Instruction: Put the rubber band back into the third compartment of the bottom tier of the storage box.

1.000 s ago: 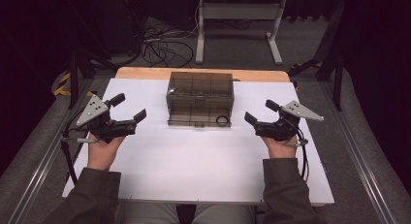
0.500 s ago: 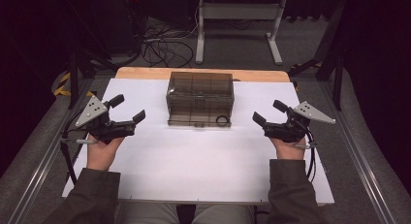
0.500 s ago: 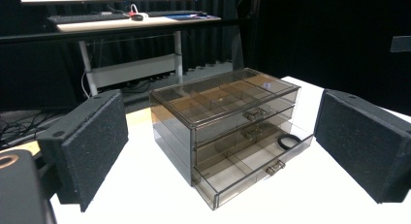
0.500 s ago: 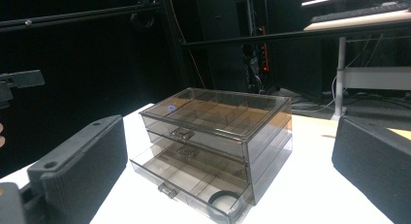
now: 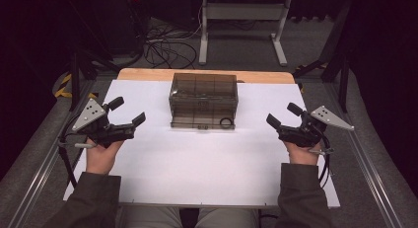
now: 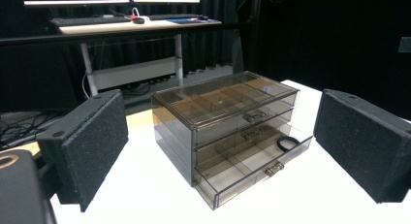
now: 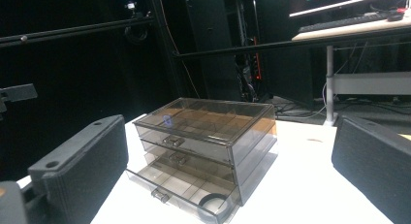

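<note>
Centrally, toward the upper middle of the high view, one smoky drawer box (image 5: 203, 100) with three drawers stands on the white desk (image 5: 197, 169); its bottom drawer (image 6: 252, 168) is pulled out, holding one black ring (image 5: 226, 123). Left hand-held gripper (image 5: 126, 112) and right hand-held gripper (image 5: 283, 115) flank it, well apart, jaws spread, empty.

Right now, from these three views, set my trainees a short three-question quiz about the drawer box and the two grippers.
1. True or false: the bottom drawer of the drawer box is pulled out.
2. What lies in that drawer? A) black ring B) red pen C) coin
3. Fill in: the left gripper and right gripper both have their jaws ____.

Key: 1 true; 2 A, the black ring; 3 open.
</note>
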Tool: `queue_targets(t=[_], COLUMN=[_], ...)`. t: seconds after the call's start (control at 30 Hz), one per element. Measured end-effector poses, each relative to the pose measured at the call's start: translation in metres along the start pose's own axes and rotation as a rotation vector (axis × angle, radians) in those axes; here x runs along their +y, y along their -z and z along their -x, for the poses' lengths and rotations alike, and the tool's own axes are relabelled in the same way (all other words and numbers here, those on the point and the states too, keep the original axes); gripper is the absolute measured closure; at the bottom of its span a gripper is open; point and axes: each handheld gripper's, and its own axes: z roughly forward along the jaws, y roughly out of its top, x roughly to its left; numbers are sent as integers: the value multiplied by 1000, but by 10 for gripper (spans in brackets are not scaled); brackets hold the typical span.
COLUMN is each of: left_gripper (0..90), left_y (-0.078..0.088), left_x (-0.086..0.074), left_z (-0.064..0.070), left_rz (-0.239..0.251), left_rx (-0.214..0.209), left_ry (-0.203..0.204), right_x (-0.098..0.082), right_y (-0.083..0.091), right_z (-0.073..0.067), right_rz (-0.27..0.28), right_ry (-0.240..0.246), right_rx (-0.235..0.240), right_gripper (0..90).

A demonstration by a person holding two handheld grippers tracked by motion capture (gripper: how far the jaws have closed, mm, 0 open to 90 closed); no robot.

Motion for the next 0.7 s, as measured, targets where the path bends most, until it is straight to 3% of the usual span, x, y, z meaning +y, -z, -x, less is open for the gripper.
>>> queue_targets(t=[0.7], left_gripper=[61], left_y=[-1], left_x=[-1], left_z=[-1], left_rz=[-5], left_rx=[-5], left_ry=[0], right_x=[0], right_y=[1], right_z=[3], right_rz=[1], right_ry=[7], right_rx=[-15], right_gripper=[4])
